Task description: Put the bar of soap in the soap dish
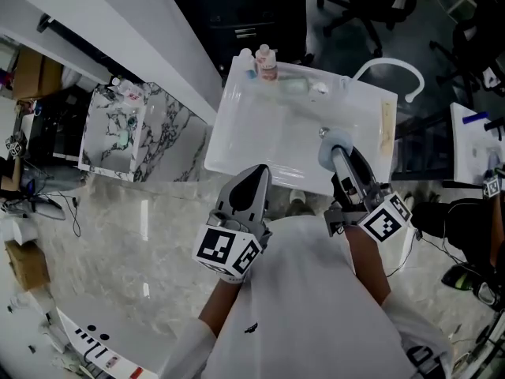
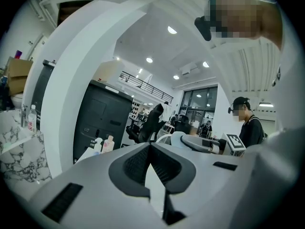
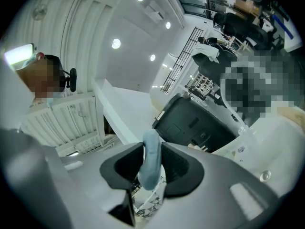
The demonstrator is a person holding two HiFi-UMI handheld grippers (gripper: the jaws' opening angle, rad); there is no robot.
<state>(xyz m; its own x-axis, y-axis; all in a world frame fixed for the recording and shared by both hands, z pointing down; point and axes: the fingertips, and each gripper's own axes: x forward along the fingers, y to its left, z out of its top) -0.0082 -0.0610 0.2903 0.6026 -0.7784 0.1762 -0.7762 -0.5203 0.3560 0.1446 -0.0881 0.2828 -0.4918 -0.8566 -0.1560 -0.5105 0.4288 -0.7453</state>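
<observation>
A pale blue bar of soap [image 1: 333, 142] stands on edge between the jaws of my right gripper [image 1: 338, 153], which is shut on it above the near right part of the white sink [image 1: 237, 125]. In the right gripper view the soap [image 3: 151, 162] fills the gap between the dark pads. My left gripper [image 1: 256, 174] hovers over the sink's near rim with its jaws together and nothing in them; its own view shows the tips meeting [image 2: 150, 146]. A pale greenish dish-like thing [image 1: 295, 84] lies at the sink's back edge; I cannot make it out well.
Two small bottles [image 1: 265, 63] stand at the sink's back left corner. A marble-patterned stand [image 1: 118, 133] with small items is on the left, a marble counter [image 1: 142, 227] in front. A person [image 2: 249, 124] stands beyond, near office chairs [image 1: 371, 6].
</observation>
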